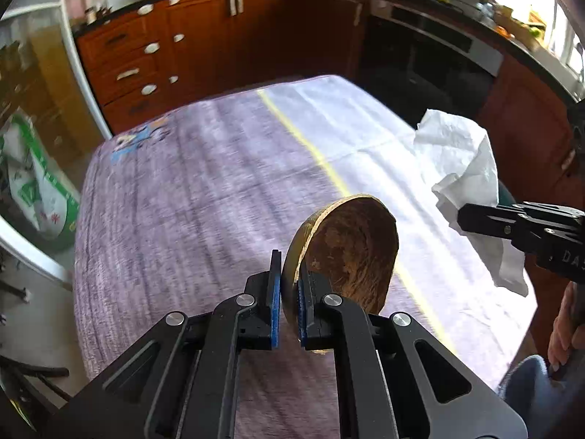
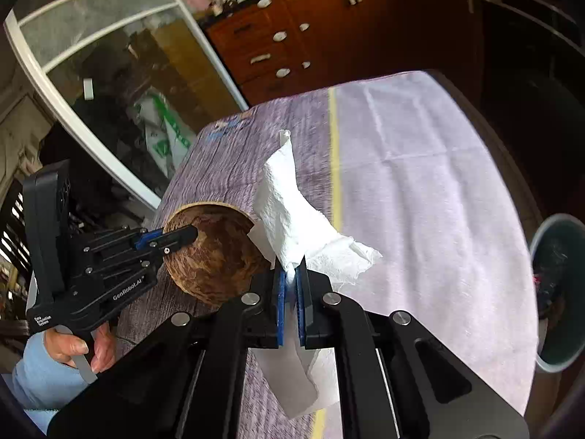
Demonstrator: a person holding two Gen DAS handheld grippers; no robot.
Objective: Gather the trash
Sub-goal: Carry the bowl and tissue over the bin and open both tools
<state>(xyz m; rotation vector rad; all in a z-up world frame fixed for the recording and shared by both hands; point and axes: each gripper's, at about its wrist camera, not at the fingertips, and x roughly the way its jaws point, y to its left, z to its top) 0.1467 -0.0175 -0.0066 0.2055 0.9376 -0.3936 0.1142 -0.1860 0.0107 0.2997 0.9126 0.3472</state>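
Two handheld grippers are each carrying a piece of trash above a cloth-covered table. Nearest in the left wrist view, the left gripper [image 1: 289, 296] is clenched on the rim of a coconut shell half [image 1: 351, 252], its blue pads pinching the thin edge so the shell stands upright. The shell is a rounded bowl shape, rough and fibrous brown inside, with a pale cut rim. In the right wrist view, the right gripper [image 2: 291, 292] is clamped tight on a crumpled white paper towel [image 2: 292, 216], which rises in a soft peak above the jaws and trails below them. The towel looks quilted, light and floppy. Both items hang clear of the table, just beside each other, over its near edge.

Beyond them the table [image 1: 204, 197] is covered in a ribbed purple-grey fabric on its left part and a creased white sheet on its right, with a thin yellow stripe between. No other trash shows on it. At the table's right edge, lower down, stands a round grey-blue bin [image 2: 559, 292] holding something dark. Farther off are red-brown kitchen cabinets [image 1: 190, 33].

Picking up appears done; what seems left is carrying both pieces to the bin and dropping them in.
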